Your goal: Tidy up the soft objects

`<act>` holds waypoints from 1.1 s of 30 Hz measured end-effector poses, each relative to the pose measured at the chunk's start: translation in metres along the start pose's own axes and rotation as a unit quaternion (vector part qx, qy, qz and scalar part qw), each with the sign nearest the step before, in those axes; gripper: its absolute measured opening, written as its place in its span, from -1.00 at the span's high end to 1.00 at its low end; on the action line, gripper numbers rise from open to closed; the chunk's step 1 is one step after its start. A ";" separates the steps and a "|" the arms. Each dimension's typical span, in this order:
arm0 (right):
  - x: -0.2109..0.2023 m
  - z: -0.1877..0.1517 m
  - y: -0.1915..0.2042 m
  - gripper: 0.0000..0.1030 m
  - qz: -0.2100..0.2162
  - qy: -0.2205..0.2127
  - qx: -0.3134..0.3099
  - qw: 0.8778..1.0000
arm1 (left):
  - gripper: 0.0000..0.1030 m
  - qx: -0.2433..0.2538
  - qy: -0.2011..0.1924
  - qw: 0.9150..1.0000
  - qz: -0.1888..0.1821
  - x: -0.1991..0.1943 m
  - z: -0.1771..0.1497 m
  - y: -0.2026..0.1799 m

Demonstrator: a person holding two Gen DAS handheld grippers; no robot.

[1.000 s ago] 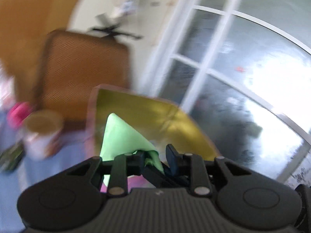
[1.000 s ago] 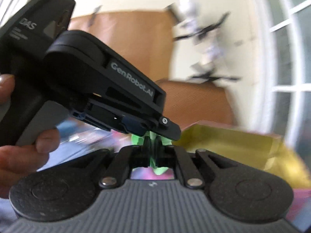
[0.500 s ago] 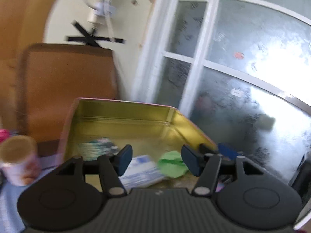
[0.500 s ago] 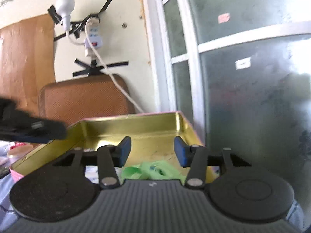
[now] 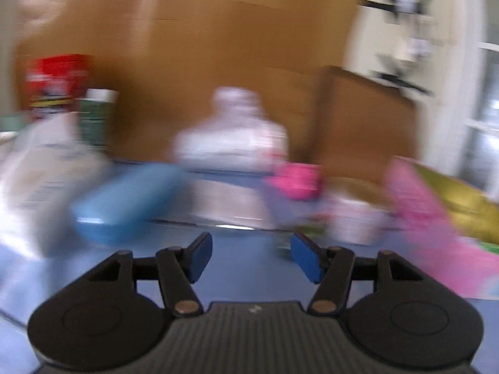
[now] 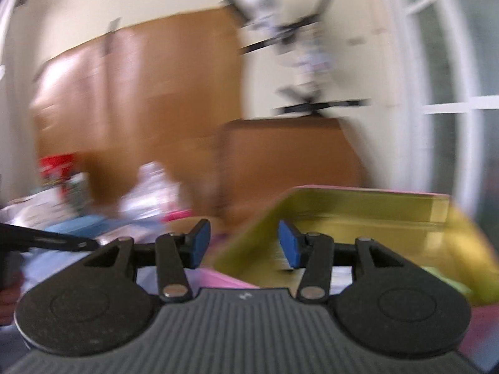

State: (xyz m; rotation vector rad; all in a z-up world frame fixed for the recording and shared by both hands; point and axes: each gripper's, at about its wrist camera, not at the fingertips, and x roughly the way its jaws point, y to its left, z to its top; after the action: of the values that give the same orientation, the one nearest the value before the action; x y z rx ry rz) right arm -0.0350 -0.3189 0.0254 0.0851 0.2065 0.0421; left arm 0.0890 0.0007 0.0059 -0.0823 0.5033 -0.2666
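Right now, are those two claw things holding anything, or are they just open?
Left gripper: open, holding nothing.
Right gripper: open, holding nothing.

One gold-lined tin with pink outer walls is sitting open on the blue bench, and everything else is being counted from it. To its left, one pale cup, one pink object, one whitish plastic-wrapped bundle, one blue case and one white package are lying in a blurred row. Farthest from the tin, one red container and one dark green bottle are standing side by side, while inside the tin one green scrap is showing at least, blur hiding any others.
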 end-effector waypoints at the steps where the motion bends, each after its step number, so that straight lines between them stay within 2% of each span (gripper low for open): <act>1: 0.014 0.006 0.010 0.00 0.021 0.013 -0.003 1.000 | -0.11 -0.015 -0.002 1.000 0.013 0.003 0.000 0.010; 3: 0.053 0.025 0.031 0.00 0.065 0.048 -0.005 0.997 | -0.11 -0.074 0.012 0.997 -0.001 0.012 0.000 0.031; 4: 0.073 0.035 0.039 -0.01 0.079 0.065 -0.003 0.995 | -0.11 -0.088 0.016 0.996 -0.009 0.016 0.003 0.032; 5: 0.099 0.046 0.048 -0.12 0.087 0.086 0.000 0.992 | -0.11 -0.091 0.016 0.996 -0.012 0.017 0.003 0.033; 6: 0.127 0.056 0.058 -0.26 0.091 0.111 -0.002 0.990 | -0.11 -0.093 0.020 0.995 -0.016 0.018 0.004 0.034; 7: 0.153 0.062 0.067 -0.56 0.097 0.137 -0.006 0.986 | -0.11 -0.096 0.024 0.995 -0.024 0.020 0.004 0.033; 8: 0.184 0.069 0.076 -0.78 0.104 0.169 -0.008 0.980 | -0.11 -0.097 0.027 0.995 -0.028 0.020 0.003 0.034; 10: 0.237 0.073 0.089 -0.78 0.099 0.228 -0.002 0.969 | -0.11 -0.096 0.029 0.995 -0.027 0.021 0.004 0.036; 12: 0.282 0.069 0.096 -0.79 0.061 0.269 0.007 0.961 | -0.11 -0.096 0.031 0.994 -0.030 0.020 0.003 0.038; 15: 0.335 0.053 0.098 -0.78 0.026 0.350 0.032 0.936 | -0.11 -0.092 0.036 0.995 -0.035 0.022 0.001 0.037; 16: 0.347 0.047 0.097 -0.61 0.020 0.376 0.039 0.926 | -0.11 -0.090 0.038 0.995 -0.037 0.023 0.002 0.037; 17: 0.351 0.042 0.098 -0.26 0.016 0.388 0.037 0.921 | -0.11 -0.090 0.040 0.994 -0.037 0.023 0.002 0.036; 18: 0.350 0.041 0.101 -0.08 0.006 0.385 0.017 0.923 | -0.11 -0.091 0.040 0.994 -0.038 0.023 0.002 0.037; 21: 0.322 0.054 0.106 -0.06 0.033 0.333 0.008 0.942 | -0.11 -0.103 0.038 0.993 -0.042 0.023 0.003 0.040; 22: 0.303 0.060 0.108 -0.06 0.052 0.304 0.006 0.951 | -0.11 -0.111 0.036 0.992 -0.044 0.022 0.004 0.043; 24: 0.262 0.064 0.115 -0.07 0.088 0.264 -0.017 0.960 | -0.11 -0.128 0.034 0.990 -0.048 0.021 0.004 0.049; 28: 0.167 0.040 0.115 -0.08 0.152 0.226 -0.044 0.961 | -0.10 -0.153 0.041 0.985 -0.071 0.022 0.003 0.056; 30: 0.119 0.018 0.112 -0.08 0.156 0.211 -0.065 0.963 | -0.10 -0.140 0.038 0.986 -0.084 0.020 0.003 0.051; 33: 0.059 -0.015 0.104 -0.08 0.138 0.185 -0.094 0.968 | -0.10 -0.093 0.046 0.987 -0.126 0.017 0.001 0.032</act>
State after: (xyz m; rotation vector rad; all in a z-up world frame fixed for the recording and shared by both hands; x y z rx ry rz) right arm 0.0167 -0.2117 0.0084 -0.0849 0.5626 0.3570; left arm 0.1114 0.0264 -0.0063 -0.3173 0.6094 -0.4729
